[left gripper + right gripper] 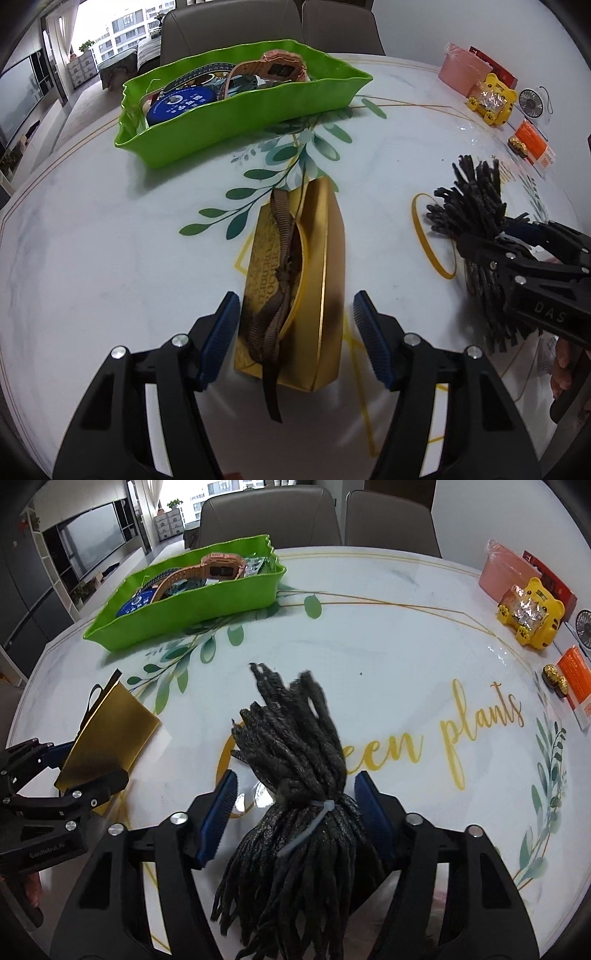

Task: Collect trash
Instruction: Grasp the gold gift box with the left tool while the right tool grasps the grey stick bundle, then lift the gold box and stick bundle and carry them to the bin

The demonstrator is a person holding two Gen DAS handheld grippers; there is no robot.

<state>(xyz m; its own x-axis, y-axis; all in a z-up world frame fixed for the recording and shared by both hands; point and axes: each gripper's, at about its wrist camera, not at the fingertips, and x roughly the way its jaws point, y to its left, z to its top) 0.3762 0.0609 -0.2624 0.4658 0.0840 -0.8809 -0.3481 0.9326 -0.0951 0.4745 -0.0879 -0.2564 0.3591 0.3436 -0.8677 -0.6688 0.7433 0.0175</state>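
A gold paper gift bag (pixel 295 288) with brown ribbon handles lies flat on the table. My left gripper (pixel 293 332) is open, its blue pads on either side of the bag and apart from it. The bag also shows in the right wrist view (pixel 107 738). A bundle of dark yarn strands (pixel 299 775) tied with a white zip tie lies between the pads of my right gripper (pixel 295 812); the jaws look wide and not pressed on it. A green tray (pixel 236 125) holding discs, a belt and a watch stands at the back left.
At the right edge of the table (pixel 388 646) stand a pink packet (pixel 502 572), a yellow tiger toy (pixel 532 616), a small white fan (pixel 532 103), gold-wrapped chocolates (pixel 554 679) and an orange packet (pixel 576 679). Two chairs (pixel 269 517) stand behind the table.
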